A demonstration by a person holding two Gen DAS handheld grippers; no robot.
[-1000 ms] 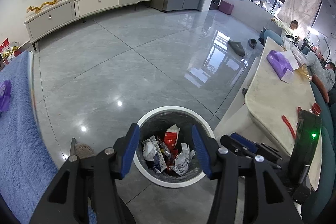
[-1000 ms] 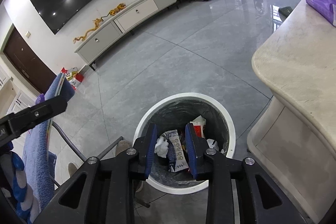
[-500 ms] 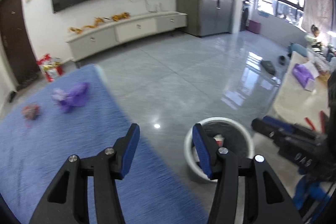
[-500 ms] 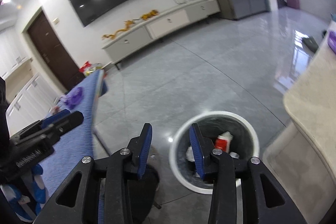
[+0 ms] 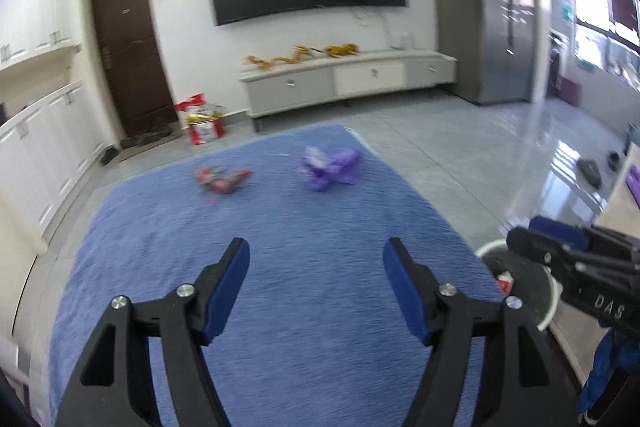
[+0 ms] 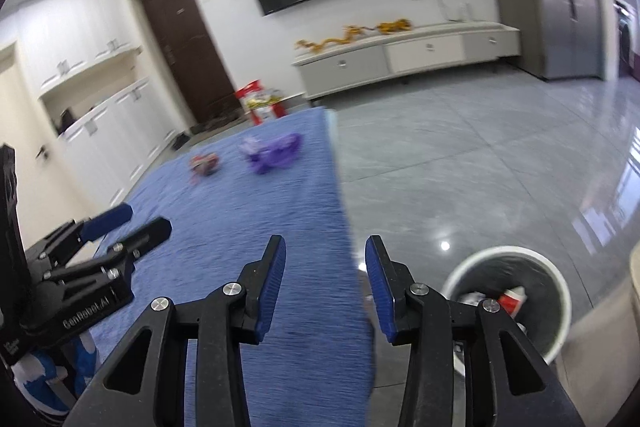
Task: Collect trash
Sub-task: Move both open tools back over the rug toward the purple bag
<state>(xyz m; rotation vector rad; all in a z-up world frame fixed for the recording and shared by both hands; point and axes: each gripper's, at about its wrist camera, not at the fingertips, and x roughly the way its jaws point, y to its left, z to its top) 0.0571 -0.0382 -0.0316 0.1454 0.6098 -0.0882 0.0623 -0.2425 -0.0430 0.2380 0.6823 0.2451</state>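
- The trash on the tabletop (image 5: 280, 307) is two crumpled pieces: a purple wrapper (image 5: 332, 169) and a red-brown wrapper (image 5: 222, 179). Both look thin and wrinkled, but they are blurred.
- They lie near each other at the far part of the tabletop, the purple one closer to the right edge, both well apart from the grippers.
- The tabletop is covered with a blue cloth of fine ribbed texture.
- The round trash bin (image 6: 516, 297) stands on the glossy grey tile floor (image 6: 460, 167), beside the right edge of the tabletop. It has a white rim and a dark liner, and a red-white package (image 6: 512, 299) is inside.
- The left gripper (image 5: 316, 287) is above the cloth with its blue pads wide apart, holding nothing.
- The right gripper (image 6: 325, 277) has its pads apart too, empty, above the edge of the tabletop.
- Half a second ago the bin was between the fingers of the left gripper; now both cameras are turned toward the tabletop and the wrappers are closer to the centre.
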